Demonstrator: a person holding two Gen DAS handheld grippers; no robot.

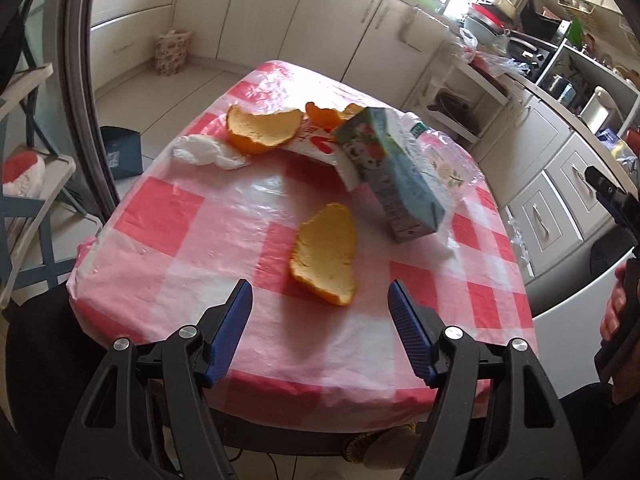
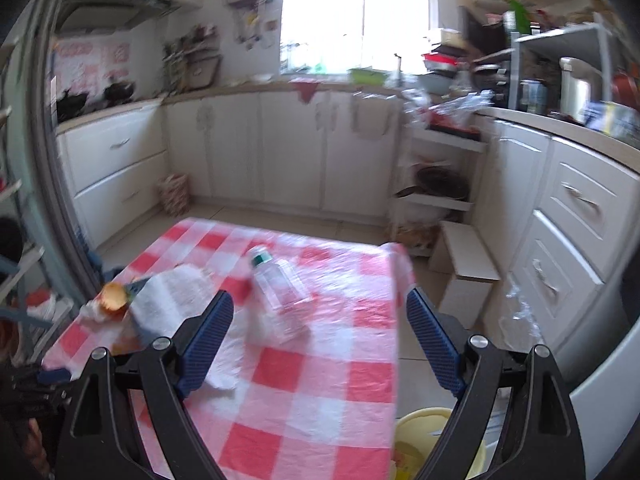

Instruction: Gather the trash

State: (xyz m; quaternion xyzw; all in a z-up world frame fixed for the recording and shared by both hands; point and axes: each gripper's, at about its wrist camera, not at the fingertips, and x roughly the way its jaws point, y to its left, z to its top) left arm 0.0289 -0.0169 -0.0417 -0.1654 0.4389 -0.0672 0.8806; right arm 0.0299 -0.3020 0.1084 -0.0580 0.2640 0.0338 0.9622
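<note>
On the red-and-white checked table [image 1: 168, 216] lie an orange peel [image 1: 326, 254] close in front of my left gripper [image 1: 320, 296], which is open and empty. Farther back lie a second peel [image 1: 262, 126], a smaller peel piece [image 1: 326, 114], a crumpled white tissue [image 1: 208, 152], a light-blue drink carton [image 1: 396, 176] and a clear plastic bottle [image 1: 436, 148]. My right gripper [image 2: 320, 308] is open and empty above the table, with the clear bottle [image 2: 280, 292] just beyond its fingers. The carton [image 2: 160, 304] and a peel [image 2: 114, 296] show at the left.
A yellow bin [image 2: 424, 440] stands on the floor below the table's right edge. White kitchen cabinets [image 2: 280, 152] run along the back and right. A small cardboard box [image 2: 468, 276] sits on the floor to the right. A blue box [image 1: 122, 152] sits on the floor at left.
</note>
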